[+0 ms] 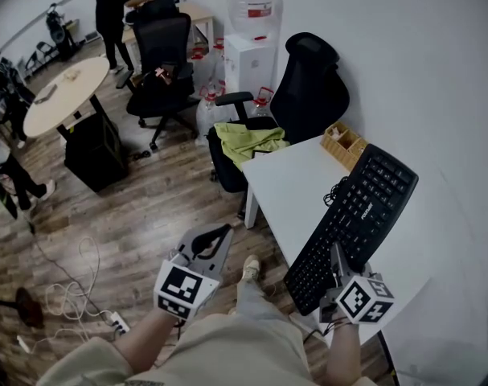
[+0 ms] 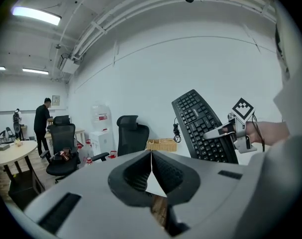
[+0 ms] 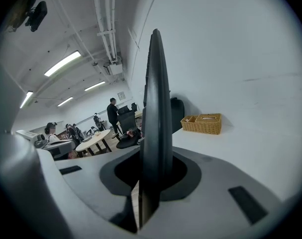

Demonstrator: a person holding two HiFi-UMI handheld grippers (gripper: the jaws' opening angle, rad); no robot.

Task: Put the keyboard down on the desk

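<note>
The task looks partway done: the keyboard [image 1: 356,215] is in the air and not yet on the desk [image 1: 288,191]. The right gripper [image 1: 338,262] is clenched on its near short end; from those jaws the keyboard slants up and away, its keys turned toward the left gripper [image 1: 214,241]. In the right gripper view it stands edge-on between the two jaws as a thin dark blade. The left gripper grasps nothing; its pads are pressed together with no thing between them, and it hangs to the left of the right gripper, over the floor [image 1: 139,215] rather than the desk. What appears to be left is to level the keyboard, lower it until its underside lies flat on the desk top, and then let go.

The desk is white and bare beneath and ahead of the right gripper; the keyboard's coiled cable [image 1: 334,190] hangs beside its left edge; a wicker basket [image 1: 344,143] sits past the keyboard's far end, against the white wall [image 1: 420,71]. Ahead of the left gripper lies wood-plank floor; further on are a black office chair [image 1: 308,87] with a green cloth [image 1: 248,141] on its seat and a water dispenser [image 1: 252,47]; far off to the left are a round table [image 1: 63,95] and a standing person [image 1: 113,10]. A power strip [image 1: 115,322] with a loose white lead lies on the floor to the left of the left gripper.
</note>
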